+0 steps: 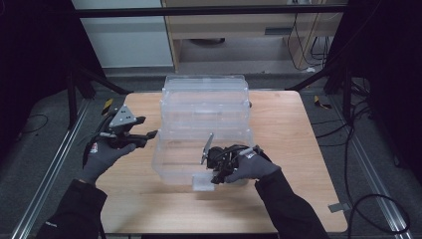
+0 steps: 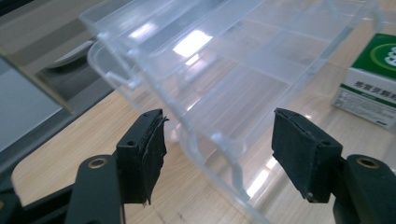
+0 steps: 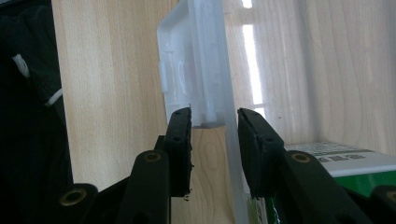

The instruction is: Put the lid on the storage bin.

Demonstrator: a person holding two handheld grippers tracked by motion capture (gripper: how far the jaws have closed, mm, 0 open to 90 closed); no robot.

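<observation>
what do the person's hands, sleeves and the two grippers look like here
Both hands wear grey knit gloves, the left hand and the right hand alike, with dark sleeves behind them. The left gripper is black, topped by a grey three-cornered plate. The right gripper is black too. Up close, the fingers carry thick black pads, worn at the edges, on arms with brass-coloured rivets.

The box (image 1: 205, 130) is clear, colourless plastic — its latch (image 3: 196, 70) in front of the right gripper (image 3: 214, 123) looks milky white. Both grippers have black jaws and brass-coloured pins, the left gripper (image 2: 219, 140) carrying a grey plate on top, and the gloves (image 1: 102, 159) are grey over black sleeves. The table (image 1: 298, 149) is pale wood with a light grain, and just right of each gripper's jaws sits a carton (image 2: 373, 79) — green and white, with small dark print.
</observation>
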